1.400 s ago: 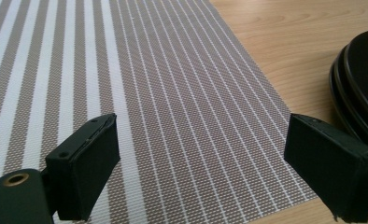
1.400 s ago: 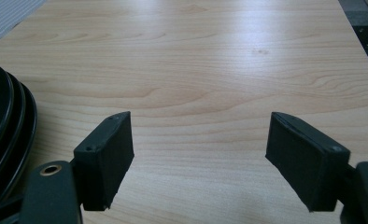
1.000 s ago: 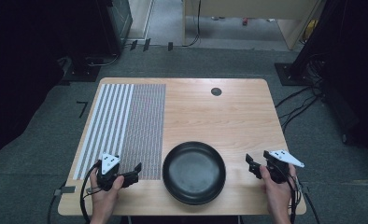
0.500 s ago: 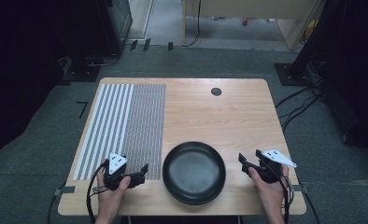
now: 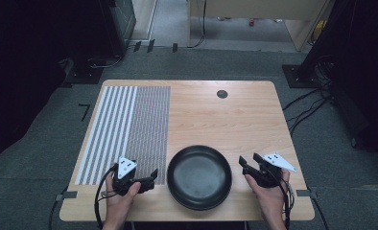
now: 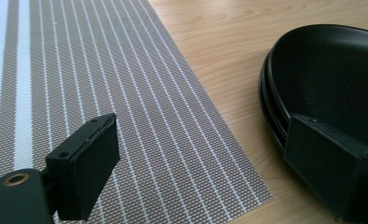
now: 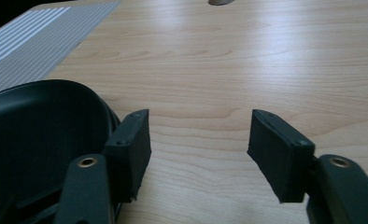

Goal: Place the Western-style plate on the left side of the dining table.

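Observation:
A black round dish [image 5: 199, 177] sits on the wooden table [image 5: 216, 120] near its front edge, empty. My left gripper [image 5: 151, 176] is held just left of the dish, over the edge of the striped placemat [image 5: 129, 129], jaws open and pointing right. In the left gripper view the open left gripper [image 6: 205, 163] has the dish [image 6: 331, 79] close by its right jaw. My right gripper [image 5: 243, 165] is just right of the dish, open, pointing left and forward. In the right gripper view the right gripper [image 7: 198, 149] holds nothing, with the dish [image 7: 37, 135] at its left jaw.
A small dark round hole cover [image 5: 222, 94] lies in the table top at the back. The grey-and-white striped placemat [image 6: 102, 84] covers the table's left part. Cables [image 5: 307, 105] run over the carpet right of the table.
Both grippers have moved inward toward the dish, the left one rightward and the right one leftward. The dish has not moved.

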`<state>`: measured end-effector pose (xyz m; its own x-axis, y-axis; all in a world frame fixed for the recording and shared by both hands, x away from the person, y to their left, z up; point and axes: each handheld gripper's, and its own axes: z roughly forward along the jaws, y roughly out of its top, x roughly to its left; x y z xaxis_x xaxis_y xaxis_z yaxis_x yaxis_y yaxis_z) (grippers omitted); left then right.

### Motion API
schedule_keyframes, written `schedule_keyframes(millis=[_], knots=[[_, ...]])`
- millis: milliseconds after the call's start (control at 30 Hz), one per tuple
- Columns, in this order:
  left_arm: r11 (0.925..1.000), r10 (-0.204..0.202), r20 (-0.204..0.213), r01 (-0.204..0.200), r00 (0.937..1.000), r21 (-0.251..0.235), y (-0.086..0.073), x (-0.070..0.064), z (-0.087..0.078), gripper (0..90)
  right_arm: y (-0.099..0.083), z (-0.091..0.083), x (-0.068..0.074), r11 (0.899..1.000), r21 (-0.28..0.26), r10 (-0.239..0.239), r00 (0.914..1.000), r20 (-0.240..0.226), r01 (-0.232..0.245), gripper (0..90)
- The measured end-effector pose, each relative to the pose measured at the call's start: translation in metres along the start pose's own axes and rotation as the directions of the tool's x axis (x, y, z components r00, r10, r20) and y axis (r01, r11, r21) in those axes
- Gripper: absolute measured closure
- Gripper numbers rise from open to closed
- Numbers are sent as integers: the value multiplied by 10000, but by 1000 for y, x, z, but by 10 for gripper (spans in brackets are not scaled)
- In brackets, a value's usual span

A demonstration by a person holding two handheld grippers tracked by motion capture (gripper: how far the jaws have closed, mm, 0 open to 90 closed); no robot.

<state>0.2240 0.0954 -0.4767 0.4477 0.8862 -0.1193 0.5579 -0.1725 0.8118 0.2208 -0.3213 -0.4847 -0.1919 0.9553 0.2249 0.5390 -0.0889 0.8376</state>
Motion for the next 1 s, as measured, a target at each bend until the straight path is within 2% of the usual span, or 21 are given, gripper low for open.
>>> schedule_keyframes(millis=[133,267,300,500,633,733,800,1000], knots=[[10000,49,101,-49,9999,-24,0,-4,1,103,-1,2,4,10000,59,4,9999,-107,-4,428],[9999,101,248,-103,9996,67,1,-9,4,104,-2,4,8,9999,89,75,9993,-368,-72,494],[9999,106,332,-110,9994,103,0,-12,6,105,-3,5,8,9997,104,249,9975,-665,-243,542],[9997,-256,822,251,9963,76,0,-16,8,135,-6,9,11,9981,423,510,9886,-1416,-454,612],[9998,-185,1105,176,9937,92,-1,-22,9,155,-9,11,16,9979,504,485,9856,-1621,-408,634],[9999,-76,1217,63,9925,103,-2,-26,10,221,-11,13,18,9980,548,390,9854,-1658,-303,657],[9998,82,1592,-109,9872,162,-3,-32,11,272,-14,14,21,9980,600,289,9820,-1868,-180,705],[9995,219,1992,-262,9797,187,-6,-37,13,435,-17,14,25,9979,626,302,9814,-1898,-186,773]])
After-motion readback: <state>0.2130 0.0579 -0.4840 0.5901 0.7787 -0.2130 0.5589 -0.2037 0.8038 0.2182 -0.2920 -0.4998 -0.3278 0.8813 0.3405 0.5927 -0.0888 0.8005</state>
